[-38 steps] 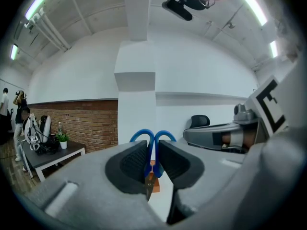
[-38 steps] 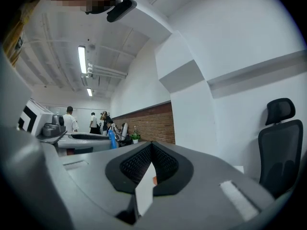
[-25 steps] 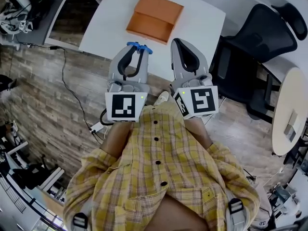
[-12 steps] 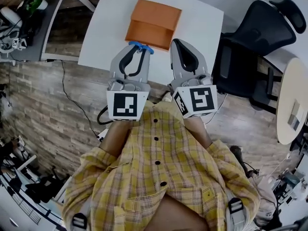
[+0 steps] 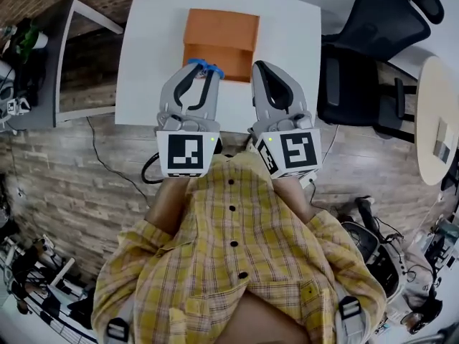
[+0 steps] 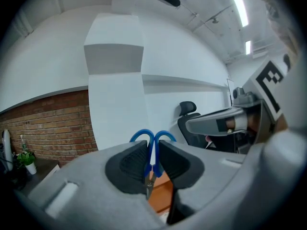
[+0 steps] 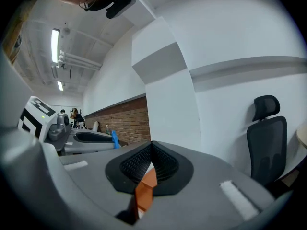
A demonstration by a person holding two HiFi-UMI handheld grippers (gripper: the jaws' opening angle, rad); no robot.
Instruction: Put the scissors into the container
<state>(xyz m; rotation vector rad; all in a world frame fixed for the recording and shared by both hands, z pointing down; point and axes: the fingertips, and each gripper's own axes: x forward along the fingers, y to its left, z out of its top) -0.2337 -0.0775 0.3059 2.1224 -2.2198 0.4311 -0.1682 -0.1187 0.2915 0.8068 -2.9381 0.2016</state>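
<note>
**A:** Where are we?

**B:** Our left gripper (image 5: 203,70) is clamped on the scissors (image 6: 152,140), with the blue loops poking out past the jaws. It's at the near side of the orange box (image 5: 221,31) on the white table (image 5: 143,56). Our right gripper (image 5: 259,69) is closed on nothing.

**A:** So we go forward over the near wall, lower, then release?

**B:** We think so. The room ahead looks open, and the chair (image 5: 362,49) sits well off to the right.
</note>
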